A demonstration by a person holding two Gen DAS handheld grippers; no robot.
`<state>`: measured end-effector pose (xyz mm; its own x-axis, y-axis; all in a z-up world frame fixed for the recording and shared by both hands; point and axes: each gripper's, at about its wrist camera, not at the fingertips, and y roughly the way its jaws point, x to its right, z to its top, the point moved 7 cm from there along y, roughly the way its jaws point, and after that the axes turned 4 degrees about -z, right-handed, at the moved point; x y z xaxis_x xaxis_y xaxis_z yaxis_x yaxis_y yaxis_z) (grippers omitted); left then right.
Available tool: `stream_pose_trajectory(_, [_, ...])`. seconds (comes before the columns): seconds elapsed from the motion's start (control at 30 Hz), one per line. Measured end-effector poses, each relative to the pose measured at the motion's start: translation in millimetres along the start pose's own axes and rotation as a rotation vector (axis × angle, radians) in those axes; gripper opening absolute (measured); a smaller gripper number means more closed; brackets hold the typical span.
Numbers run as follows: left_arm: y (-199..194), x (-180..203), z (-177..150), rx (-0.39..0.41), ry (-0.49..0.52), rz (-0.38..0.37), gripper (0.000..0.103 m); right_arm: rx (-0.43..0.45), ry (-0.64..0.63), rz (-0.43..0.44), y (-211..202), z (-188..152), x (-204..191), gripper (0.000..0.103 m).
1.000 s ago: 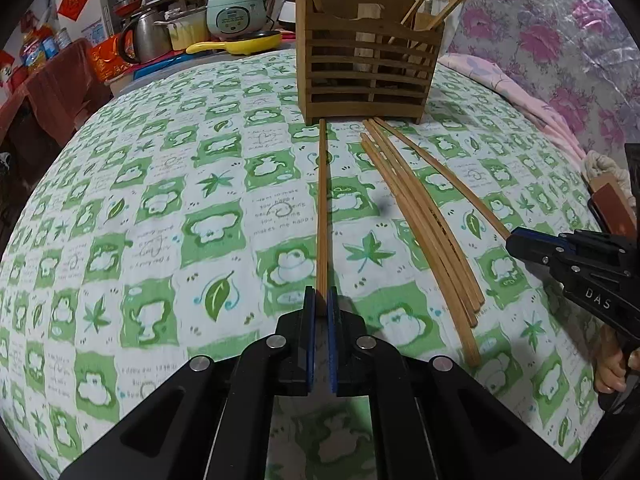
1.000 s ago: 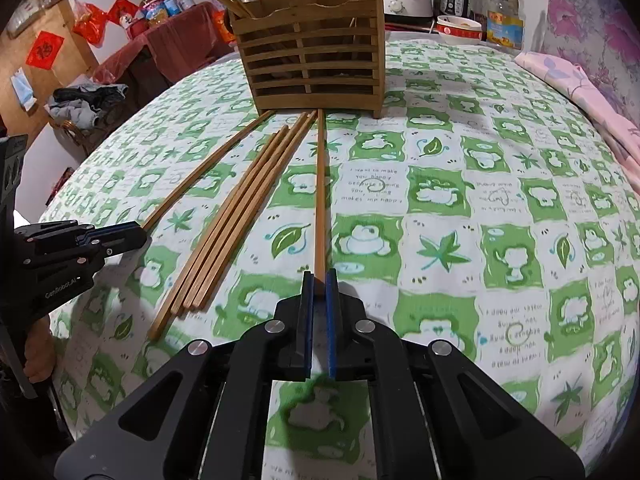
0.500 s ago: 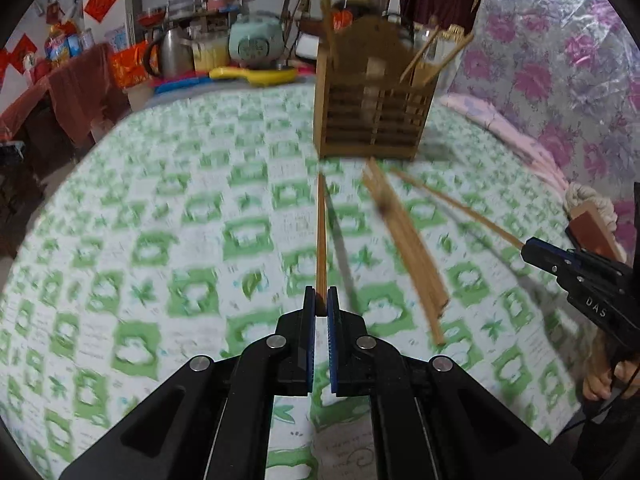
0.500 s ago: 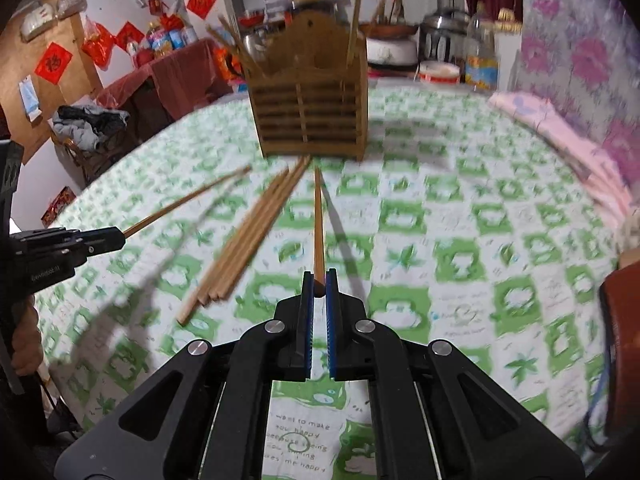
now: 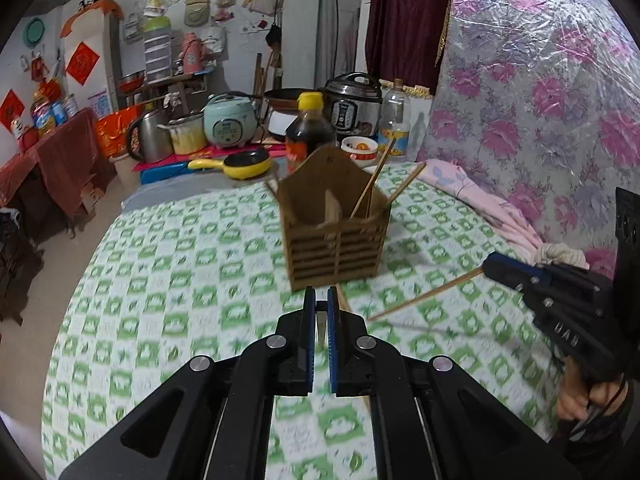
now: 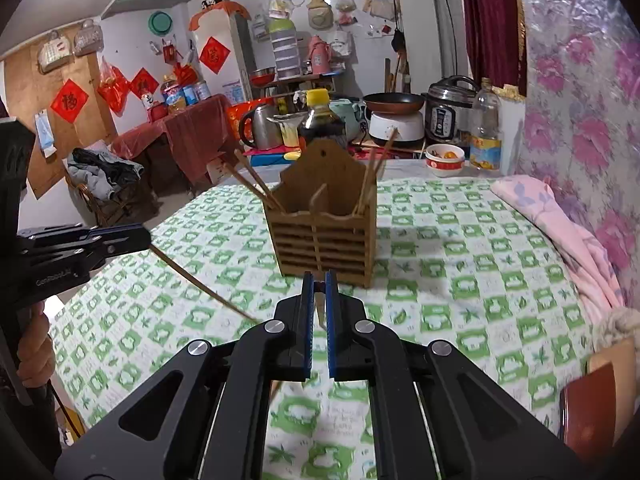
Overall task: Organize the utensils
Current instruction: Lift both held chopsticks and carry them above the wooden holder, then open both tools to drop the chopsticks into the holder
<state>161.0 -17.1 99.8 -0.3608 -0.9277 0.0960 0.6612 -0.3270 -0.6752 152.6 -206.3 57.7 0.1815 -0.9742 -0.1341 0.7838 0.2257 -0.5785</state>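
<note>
A slatted wooden utensil holder [image 5: 336, 236] stands on the green checked tablecloth [image 5: 168, 280]; it also shows in the right wrist view [image 6: 324, 236], with chopsticks leaning in both end compartments. My left gripper [image 5: 319, 304] is shut on a chopstick, raised and pointing steeply down; it also shows in the right wrist view [image 6: 132, 236] with its chopstick [image 6: 200, 284]. My right gripper [image 6: 319, 284] is shut on another chopstick; it shows in the left wrist view [image 5: 492, 268] with its chopstick [image 5: 424, 294] slanting down-left. Loose chopsticks on the cloth are mostly hidden behind my fingers.
Behind the holder stand a dark sauce bottle [image 5: 310, 128], a yellow pan [image 5: 244, 164], a bowl [image 5: 359, 148], rice cookers [image 5: 230, 120] and a kettle [image 5: 146, 140]. A pink cloth [image 6: 560, 224] lies along the right table edge by the floral wall.
Both grippers have lifted their chopsticks off the cloth and risen, so the chopsticks now hang tilted downward. The holder looks nearer and is seen from above.
</note>
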Motion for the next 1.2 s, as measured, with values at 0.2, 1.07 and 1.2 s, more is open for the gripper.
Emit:
stream_pose_trajectory(0.2, [7,4,45,0.015,0.004,-0.019,0.006,0.045,-0.006,-0.004,3,42,-4,0.006])
stream_pose_trajectory(1.07, [88,-49,101,0.095,-0.137,0.075,0.053,0.138,0.171,-0.099,72,118,30,0.015])
stream_pose_trajectory(1.2, [64,-53,93,0.126,-0.15,0.082,0.074,0.173,0.179,-0.1,44,109,33,0.041])
